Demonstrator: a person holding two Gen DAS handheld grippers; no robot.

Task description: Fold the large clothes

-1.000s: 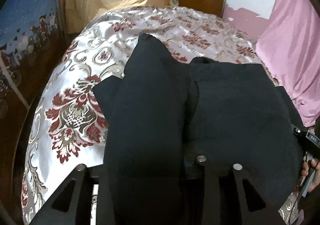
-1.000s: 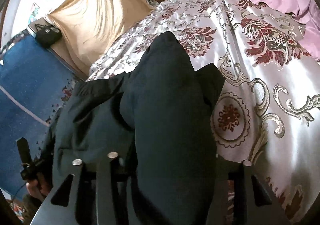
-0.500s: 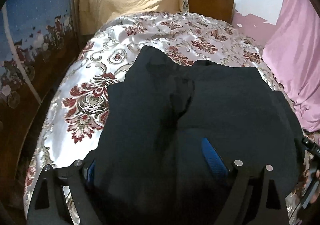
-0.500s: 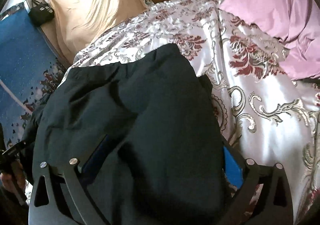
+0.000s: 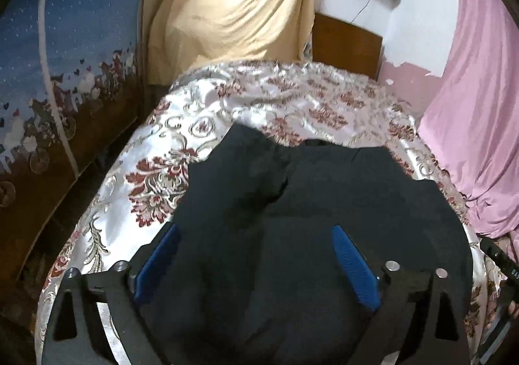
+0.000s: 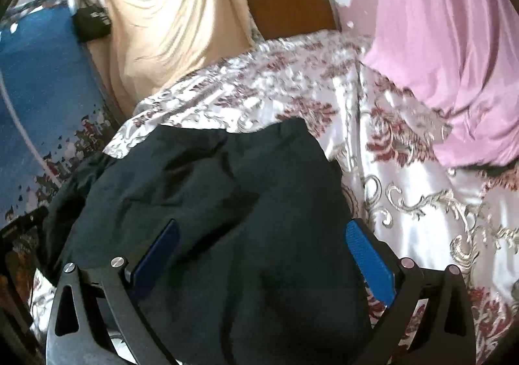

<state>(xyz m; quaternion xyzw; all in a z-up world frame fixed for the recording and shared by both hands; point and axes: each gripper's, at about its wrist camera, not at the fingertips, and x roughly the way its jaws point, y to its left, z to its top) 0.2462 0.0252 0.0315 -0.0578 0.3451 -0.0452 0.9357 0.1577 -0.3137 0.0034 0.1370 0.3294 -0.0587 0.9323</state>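
Observation:
A large black garment lies folded on the bed's floral satin cover; it also shows in the right wrist view. My left gripper is open, its blue pads spread wide above the garment's near left part. My right gripper is open too, blue pads wide apart over the garment's near right part. Neither holds cloth. The garment's near edge is hidden under the gripper frames.
A pink sheet hangs at the bed's right side. A beige cloth drapes at the head, beside a wooden headboard. A blue patterned panel stands on the left. A black bag sits by it.
Both grippers were shut on the black garment a second ago; they have opened, let it drop onto the bed, and pulled back and up.

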